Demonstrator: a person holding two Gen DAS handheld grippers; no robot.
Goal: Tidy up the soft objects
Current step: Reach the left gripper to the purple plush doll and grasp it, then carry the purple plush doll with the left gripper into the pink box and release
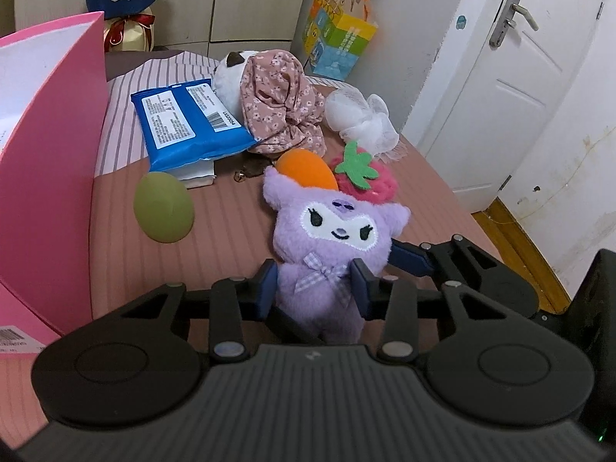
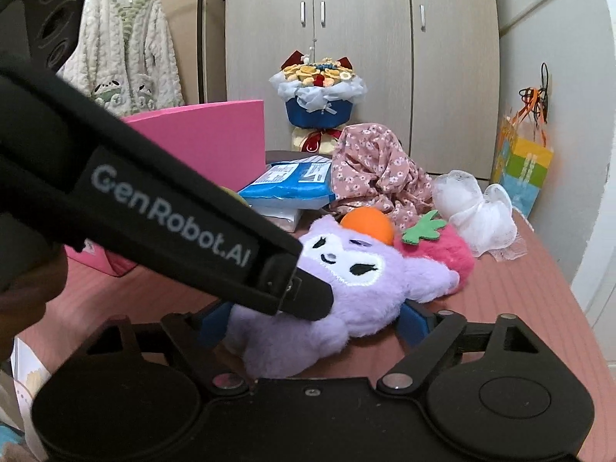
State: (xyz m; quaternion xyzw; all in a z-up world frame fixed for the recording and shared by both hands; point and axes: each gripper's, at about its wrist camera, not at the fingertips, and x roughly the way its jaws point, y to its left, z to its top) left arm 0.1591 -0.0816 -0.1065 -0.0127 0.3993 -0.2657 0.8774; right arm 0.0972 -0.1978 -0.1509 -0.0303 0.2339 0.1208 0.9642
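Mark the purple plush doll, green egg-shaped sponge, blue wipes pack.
purple plush doll (image 1: 338, 227): left wrist view, on its face.
green egg-shaped sponge (image 1: 163, 208): left wrist view, mid-body.
blue wipes pack (image 1: 188, 123): left wrist view, printed back.

Plush doll (image 1: 331, 254) lies on the bed (image 1: 215, 238), between the left tool's (image 1: 315, 288) fingers. Egg-shaped toy (image 1: 163, 208) to its left, box (image 1: 46, 115) further left. Behind the doll: wipes pack (image 1: 188, 123), floral cloth (image 1: 281, 104), mesh puff (image 1: 362, 119) (rightmost).

the left gripper (image 2: 308, 300) hides the purple plush's (image 2: 365, 292) left side.
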